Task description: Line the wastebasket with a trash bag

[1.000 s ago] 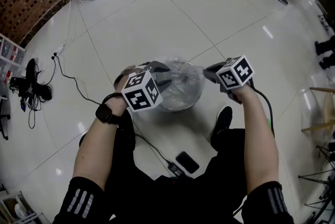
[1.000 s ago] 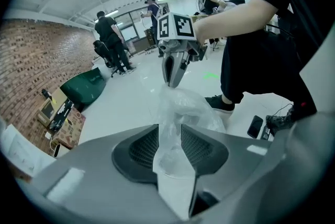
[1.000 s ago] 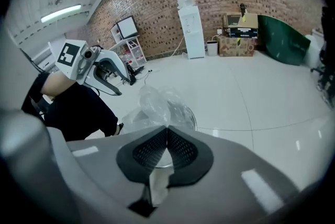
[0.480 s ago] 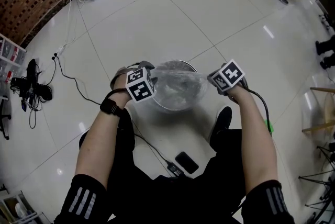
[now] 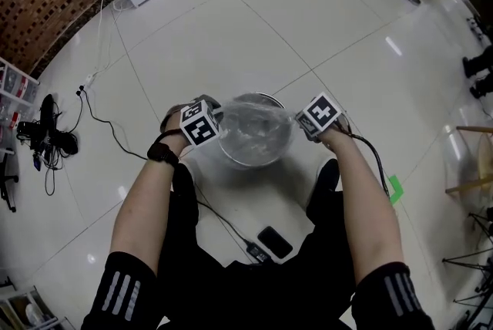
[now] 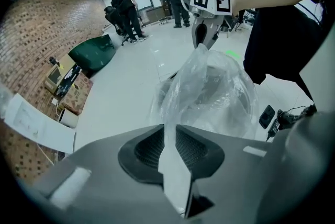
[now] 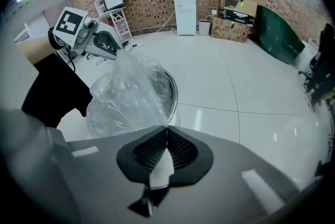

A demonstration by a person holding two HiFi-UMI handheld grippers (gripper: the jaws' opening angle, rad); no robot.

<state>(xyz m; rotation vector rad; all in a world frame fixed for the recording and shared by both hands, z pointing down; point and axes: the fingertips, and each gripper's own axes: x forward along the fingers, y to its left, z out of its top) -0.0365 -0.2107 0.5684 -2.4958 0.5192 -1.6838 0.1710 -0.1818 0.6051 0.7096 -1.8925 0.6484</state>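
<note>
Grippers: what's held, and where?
Trash bag, by its mouth edge, opposite sides: left gripper, jaws just closing on the film; right gripper shut on it.

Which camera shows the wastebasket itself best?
Right gripper view: the wastebasket shows its shiny rim and side bare beside the trash bag. Head view sees only its rim from above; left gripper view only through plastic.

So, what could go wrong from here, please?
The left gripper has just been closing its jaws on a thin fold of the clear trash bag; it might slip out. The right gripper pinches the opposite edge, so pulling apart could tear the film. The bag sits bunched over the metal wastebasket and may miss its rim.
</note>
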